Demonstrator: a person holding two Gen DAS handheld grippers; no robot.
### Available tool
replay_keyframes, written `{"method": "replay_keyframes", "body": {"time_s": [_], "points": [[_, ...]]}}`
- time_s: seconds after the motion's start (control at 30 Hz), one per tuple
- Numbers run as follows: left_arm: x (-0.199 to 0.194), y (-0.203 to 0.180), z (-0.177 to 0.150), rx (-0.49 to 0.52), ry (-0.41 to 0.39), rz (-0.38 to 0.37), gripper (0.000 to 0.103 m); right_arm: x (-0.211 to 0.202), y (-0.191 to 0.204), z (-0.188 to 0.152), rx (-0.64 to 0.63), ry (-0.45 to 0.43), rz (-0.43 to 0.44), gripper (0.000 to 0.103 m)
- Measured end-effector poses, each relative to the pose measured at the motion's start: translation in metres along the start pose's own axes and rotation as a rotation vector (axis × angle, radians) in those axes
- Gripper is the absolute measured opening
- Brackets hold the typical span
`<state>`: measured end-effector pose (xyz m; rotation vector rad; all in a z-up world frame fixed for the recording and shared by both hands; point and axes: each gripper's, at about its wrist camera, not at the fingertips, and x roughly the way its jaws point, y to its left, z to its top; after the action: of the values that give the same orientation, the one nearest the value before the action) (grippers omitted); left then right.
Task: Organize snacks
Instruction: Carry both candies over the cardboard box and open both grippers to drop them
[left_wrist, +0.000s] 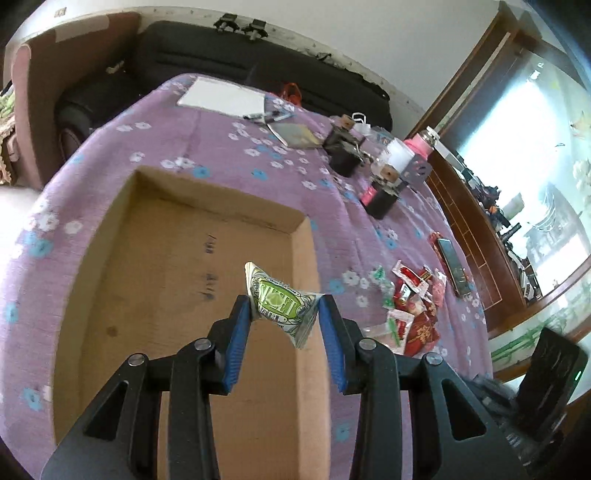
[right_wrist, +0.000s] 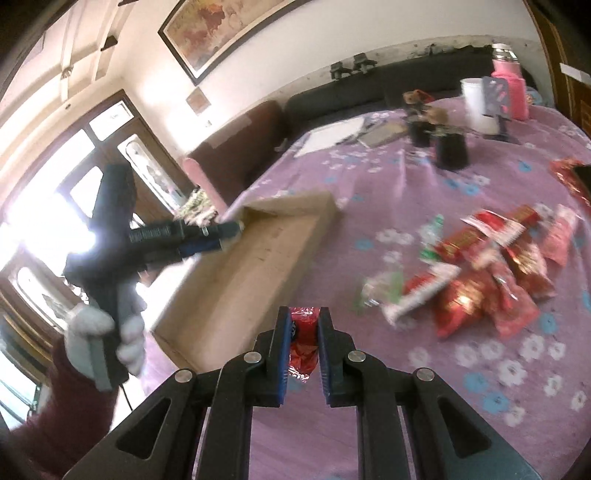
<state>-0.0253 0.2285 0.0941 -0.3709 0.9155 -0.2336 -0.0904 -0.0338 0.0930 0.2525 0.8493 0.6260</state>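
Observation:
My left gripper (left_wrist: 284, 301) is shut on a green-and-white snack packet (left_wrist: 280, 304), hanging over the shallow cardboard box (left_wrist: 184, 251) near its right wall. In the right wrist view that same left gripper (right_wrist: 229, 234) reaches over the box (right_wrist: 255, 258), held by a gloved hand (right_wrist: 99, 332). My right gripper (right_wrist: 303, 321) is shut on a red snack packet (right_wrist: 303, 347), above the purple cloth just right of the box's near corner. A heap of red and green snack packets (right_wrist: 487, 273) lies on the cloth to the right, also visible as the heap (left_wrist: 410, 310) in the left wrist view.
A purple flowered cloth (left_wrist: 221, 147) covers the table. Towards the back lie white paper (left_wrist: 221, 96), pens, a notebook, two black holders (right_wrist: 450, 147), a white cup (right_wrist: 478, 107) and a pink bottle (right_wrist: 511, 88). A phone (left_wrist: 452, 262) lies near the right edge. A dark sofa (left_wrist: 207, 51) stands behind.

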Motion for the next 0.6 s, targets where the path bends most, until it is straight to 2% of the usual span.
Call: {"method": "replay_keyframes", "body": {"time_s": [0.13,0.27,0.4,0.47,0.6], "points": [[-0.012,0.013,0.017,0.010,-0.022,0.012,0.035,-0.001,0.020,0.033,0.000,-0.021,0.066,0.014],[-0.014,0.011,0.054,0.075,-0.039,0.099,0.035,0.004,0.045,0.099,-0.007,-0.028,0.115,0.014],[0.002,0.019,0.083,0.067,-0.033,0.130,0.035,0.042,0.067,0.164,-0.019,-0.001,0.079,0.014],[0.014,0.025,0.085,0.043,-0.028,0.132,0.035,0.071,0.066,0.174,-0.017,0.030,0.032,0.014],[0.055,0.050,0.076,-0.057,0.031,0.095,0.035,0.137,0.053,0.152,-0.017,0.141,-0.057,0.014]]}}
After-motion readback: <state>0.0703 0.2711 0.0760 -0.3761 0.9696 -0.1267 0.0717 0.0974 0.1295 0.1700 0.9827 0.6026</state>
